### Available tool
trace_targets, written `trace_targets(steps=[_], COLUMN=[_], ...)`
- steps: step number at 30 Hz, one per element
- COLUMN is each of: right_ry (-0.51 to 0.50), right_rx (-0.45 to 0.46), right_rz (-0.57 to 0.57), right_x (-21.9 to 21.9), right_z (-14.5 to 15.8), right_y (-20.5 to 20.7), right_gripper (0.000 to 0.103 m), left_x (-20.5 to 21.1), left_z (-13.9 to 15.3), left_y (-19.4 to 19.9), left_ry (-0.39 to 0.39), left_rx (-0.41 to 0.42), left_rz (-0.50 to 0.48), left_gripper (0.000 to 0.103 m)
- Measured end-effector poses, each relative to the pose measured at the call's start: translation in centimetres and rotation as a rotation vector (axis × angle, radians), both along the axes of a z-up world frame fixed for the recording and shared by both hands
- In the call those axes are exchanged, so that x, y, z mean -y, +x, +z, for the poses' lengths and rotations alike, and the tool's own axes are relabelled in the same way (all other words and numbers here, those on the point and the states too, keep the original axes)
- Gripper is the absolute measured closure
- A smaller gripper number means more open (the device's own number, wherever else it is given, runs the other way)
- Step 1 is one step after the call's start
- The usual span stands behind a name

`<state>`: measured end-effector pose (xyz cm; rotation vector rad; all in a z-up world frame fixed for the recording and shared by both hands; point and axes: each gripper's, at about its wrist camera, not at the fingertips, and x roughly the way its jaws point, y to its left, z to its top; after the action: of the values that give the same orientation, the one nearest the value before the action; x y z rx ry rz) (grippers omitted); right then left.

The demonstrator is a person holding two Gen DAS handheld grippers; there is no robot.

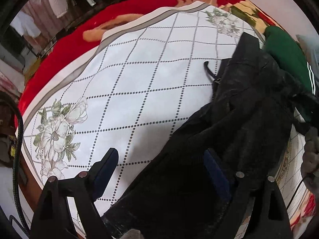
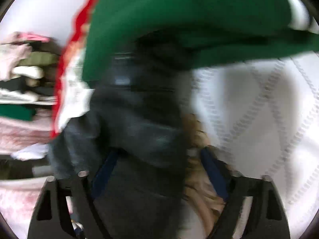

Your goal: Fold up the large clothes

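A large black garment (image 1: pixel 239 119) lies crumpled on the right side of a white quilted bedspread (image 1: pixel 139 75). A green garment with white stripes (image 1: pixel 287 57) lies beyond it. My left gripper (image 1: pixel 161 163) is open, low over the bed, with the black cloth lying between its fingers. The right wrist view is blurred. My right gripper (image 2: pixel 157 159) is open, with dark cloth (image 2: pixel 135 123) and a tan piece (image 2: pixel 199 179) between its fingers. The green garment (image 2: pixel 189 23) fills the top of that view.
A red floral blanket (image 1: pixel 65 49) lies under the bedspread and runs along its far edge. Hanging clothes (image 1: pixel 51 2) stand beyond the bed at upper left. A stack of folded clothes (image 2: pixel 24 83) shows at left in the right wrist view.
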<state>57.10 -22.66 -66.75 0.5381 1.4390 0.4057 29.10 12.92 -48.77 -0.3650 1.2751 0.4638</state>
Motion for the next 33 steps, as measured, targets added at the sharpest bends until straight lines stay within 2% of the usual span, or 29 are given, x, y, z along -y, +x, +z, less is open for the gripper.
trace_targets(steps=[1,2,3,5,9,11,12,14,17,19,20,22,27,30,31,32,33], right_ry=[-0.020,-0.016,-0.005,0.049,0.041,-0.019,-0.048,-0.138,-0.257,-0.312,-0.311,-0.305,-0.430,-0.460,-0.462,-0.452,-0.441], right_rx=[0.000,0.018,0.022,0.009,-0.014,-0.048,-0.065,-0.134,-0.273,-0.337,-0.341,-0.319,-0.186,-0.118,-0.101,-0.090,-0.085], right_rz=[-0.007,-0.016,-0.036,-0.130,-0.295,-0.360,-0.369,-0.371,-0.325,-0.283,-0.286,-0.295,-0.269,-0.235,-0.208,-0.191,-0.185], right_x=[-0.2,0.0,0.4,2.3,7.8,11.8,14.0,17.3,20.6,21.6,22.2,23.0,24.2,24.2,23.7,22.4,21.0], right_z=[0.2,0.6,0.9,1.8,4.4,5.9,7.1,7.7,5.9,4.5,4.7,5.7,10.8,12.7,13.0,13.2,13.4], right_y=[-0.3,-0.8,-1.3,-2.9,-7.7,-12.8,-14.6,-19.2,-24.6,-26.8,-27.3,-27.8,-28.8,-28.9,-28.5,-27.9,-26.9], right_gripper=[0.059,0.071,0.078,0.083,0.084,0.084,0.084,0.083,0.079,0.074,0.071,0.065,0.064,0.064,0.064,0.064,0.064], left_x=[0.3,0.8,1.3,2.0,3.3,4.0,4.6,5.6,7.9,10.1,10.9,12.9,18.3,19.9,19.7,19.3,18.9], left_z=[0.2,0.4,0.6,1.2,2.4,2.6,2.6,2.5,1.8,1.3,1.2,1.4,0.3,-3.7,-4.5,-5.8,-6.2], left_y=[0.1,-0.1,-0.2,-0.7,-1.7,-2.1,-2.4,-3.2,-3.9,-3.8,-3.7,-3.3,0.0,3.6,4.2,4.8,4.9], left_ry=[0.011,0.024,0.036,0.064,0.108,0.121,0.120,0.116,0.087,0.056,0.044,0.029,0.026,0.099,0.090,0.093,0.069], left_rx=[-0.001,-0.003,-0.008,-0.019,-0.039,-0.050,-0.059,-0.077,-0.104,-0.117,-0.113,-0.093,-0.043,-0.099,-0.113,-0.124,-0.108], left_rz=[-0.005,-0.011,-0.015,-0.032,-0.075,-0.097,-0.111,-0.133,-0.167,-0.190,-0.199,-0.222,-0.303,-0.345,-0.345,-0.341,-0.338], left_gripper=[0.015,0.015,0.015,0.015,0.015,0.015,0.015,0.015,0.015,0.015,0.015,0.015,0.015,0.012,0.010,0.000,0.000])
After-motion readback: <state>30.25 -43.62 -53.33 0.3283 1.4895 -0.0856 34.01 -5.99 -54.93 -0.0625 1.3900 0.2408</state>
